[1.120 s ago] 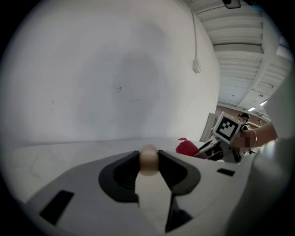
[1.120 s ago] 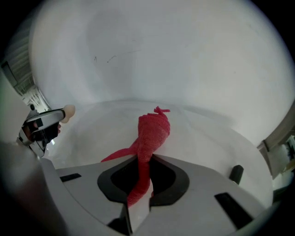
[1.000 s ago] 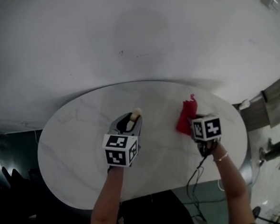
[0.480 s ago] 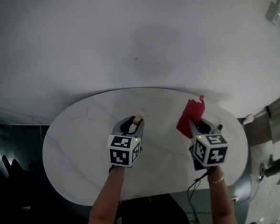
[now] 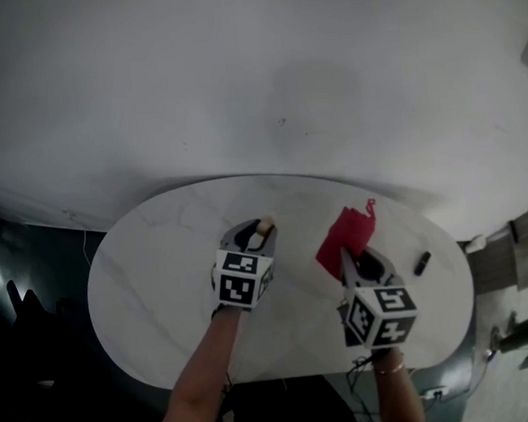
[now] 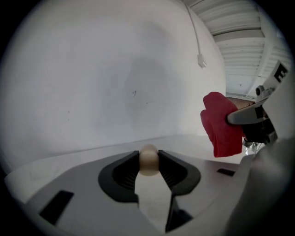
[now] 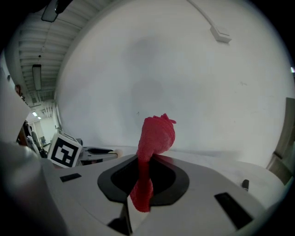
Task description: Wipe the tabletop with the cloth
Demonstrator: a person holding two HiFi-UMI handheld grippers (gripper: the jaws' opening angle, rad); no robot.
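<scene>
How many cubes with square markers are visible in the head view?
2. One cube is on the left gripper, over the table middle. The other cube is on the right gripper, toward the near right edge. None seems hidden.

The left gripper (image 5: 263, 226) and the right gripper (image 5: 350, 256) each have a grey moulded body, black ribbed pads (image 6: 119, 176) and a cube (image 5: 244, 280) of black-and-white square markers; the right wrist carries a thin bracelet (image 5: 389, 366).

wall: plain white (image 5: 282, 87) | floor: dark (image 5: 40, 356) | table: oval white marble (image 5: 161, 285) | ceiling: slatted (image 6: 239, 25)
</scene>
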